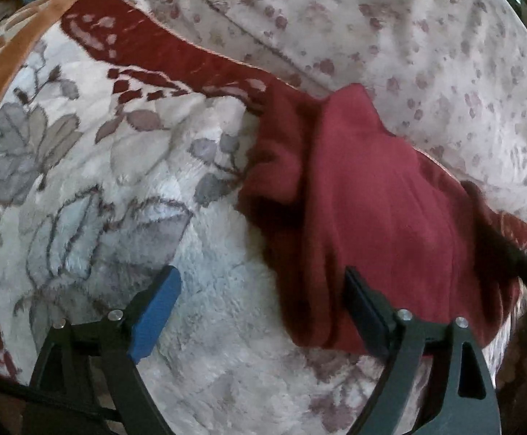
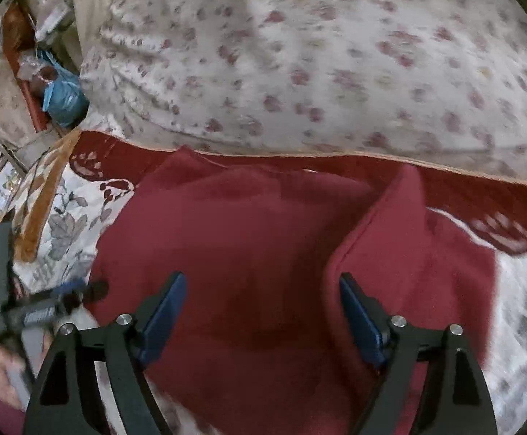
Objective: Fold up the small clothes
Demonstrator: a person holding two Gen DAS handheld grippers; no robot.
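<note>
A dark red small garment (image 1: 365,199) lies rumpled on a fluffy white flowered blanket (image 1: 100,166). My left gripper (image 1: 259,290) is open at the garment's left edge, with its right finger against the cloth and its left finger over bare blanket. In the right wrist view the garment (image 2: 248,239) spreads wide, with a raised fold (image 2: 390,224) on its right side. My right gripper (image 2: 261,297) is open just above the cloth, its right finger beside the fold. The left gripper also shows at the left edge of the right wrist view (image 2: 64,290).
A white pillow or duvet with small pink flowers (image 2: 317,54) lies behind the garment. The blanket has a dark red border (image 1: 161,47) and an orange edge (image 1: 13,58). A blue bag (image 2: 62,98) and clutter sit on the floor at far left.
</note>
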